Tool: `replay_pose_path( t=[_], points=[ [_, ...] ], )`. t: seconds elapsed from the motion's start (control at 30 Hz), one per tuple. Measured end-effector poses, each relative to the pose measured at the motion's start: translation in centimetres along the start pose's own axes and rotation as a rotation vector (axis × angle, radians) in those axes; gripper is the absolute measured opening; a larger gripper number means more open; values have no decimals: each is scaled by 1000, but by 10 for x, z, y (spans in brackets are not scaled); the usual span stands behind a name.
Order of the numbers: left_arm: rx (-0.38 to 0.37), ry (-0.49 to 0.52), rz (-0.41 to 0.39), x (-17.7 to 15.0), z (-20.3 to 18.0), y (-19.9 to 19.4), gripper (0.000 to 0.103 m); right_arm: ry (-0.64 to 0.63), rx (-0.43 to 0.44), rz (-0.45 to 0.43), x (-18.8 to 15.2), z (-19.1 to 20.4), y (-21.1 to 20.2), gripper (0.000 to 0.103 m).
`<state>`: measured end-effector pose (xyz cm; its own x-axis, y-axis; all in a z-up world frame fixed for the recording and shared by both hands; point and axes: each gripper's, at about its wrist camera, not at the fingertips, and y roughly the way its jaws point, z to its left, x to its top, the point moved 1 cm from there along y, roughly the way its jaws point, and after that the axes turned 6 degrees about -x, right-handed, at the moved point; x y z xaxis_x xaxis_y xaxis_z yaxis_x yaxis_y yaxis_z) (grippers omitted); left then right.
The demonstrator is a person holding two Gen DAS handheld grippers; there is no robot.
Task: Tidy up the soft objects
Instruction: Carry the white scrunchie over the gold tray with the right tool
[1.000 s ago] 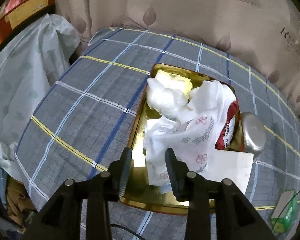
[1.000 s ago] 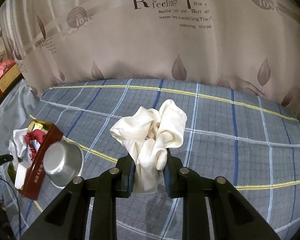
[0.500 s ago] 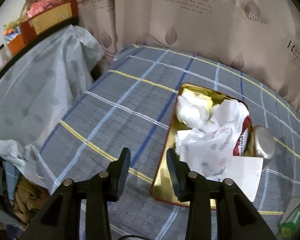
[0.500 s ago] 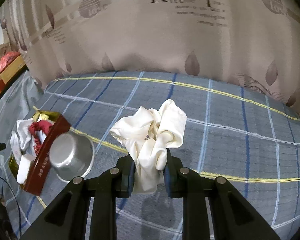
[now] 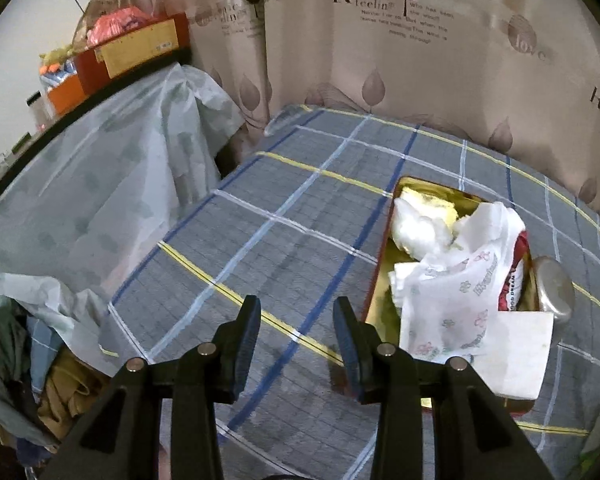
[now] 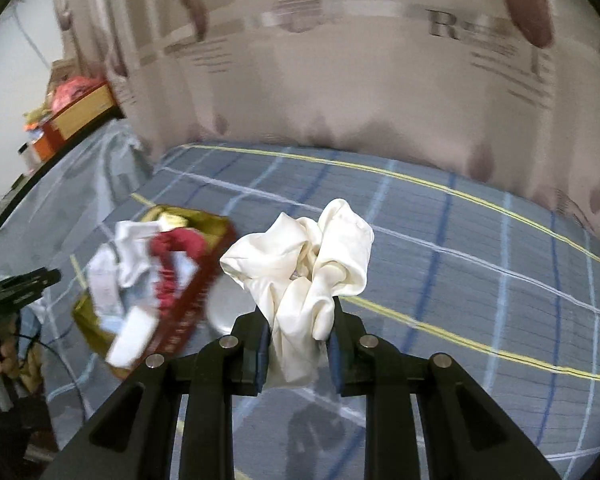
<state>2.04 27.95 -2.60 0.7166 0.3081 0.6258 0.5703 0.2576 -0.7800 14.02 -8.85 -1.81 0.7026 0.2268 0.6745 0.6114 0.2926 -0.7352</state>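
My left gripper (image 5: 296,330) hovering above bed level, jaws parted, nothing between fingers (image 5: 247,332). My right gripper (image 6: 298,334) clamping cream cloth (image 6: 304,264), fingers (image 6: 260,344) pressing bundle from both sides, cloth bulging above fingertips. Both grippers pointing forward, tilted downward.

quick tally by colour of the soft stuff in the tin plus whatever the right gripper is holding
White: 2, a crumpled wad and a flower-print bag in the gold tin
Red: 1, a red printed bag under the flower-print one
Cream: 1, the cream cloth clamped in the right gripper
Total: 4
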Motion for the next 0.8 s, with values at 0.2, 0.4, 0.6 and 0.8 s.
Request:
replay_pose_path(
  t=[0.2,0.4,0.6,0.8],
  points=[
    [32,0,-36,3,3,-6,38,-47,88,24,3,50,7,21],
    [74,11,-48,4,5,-7,38,-83,153,41,7,94,20,21],
    [78,6,-34,3,9,-3,38,-137,180,63,8,132,33,22],
    [90,-6,-21,3,15,0,38,-163,178,106,4,159,54,22]
  ],
)
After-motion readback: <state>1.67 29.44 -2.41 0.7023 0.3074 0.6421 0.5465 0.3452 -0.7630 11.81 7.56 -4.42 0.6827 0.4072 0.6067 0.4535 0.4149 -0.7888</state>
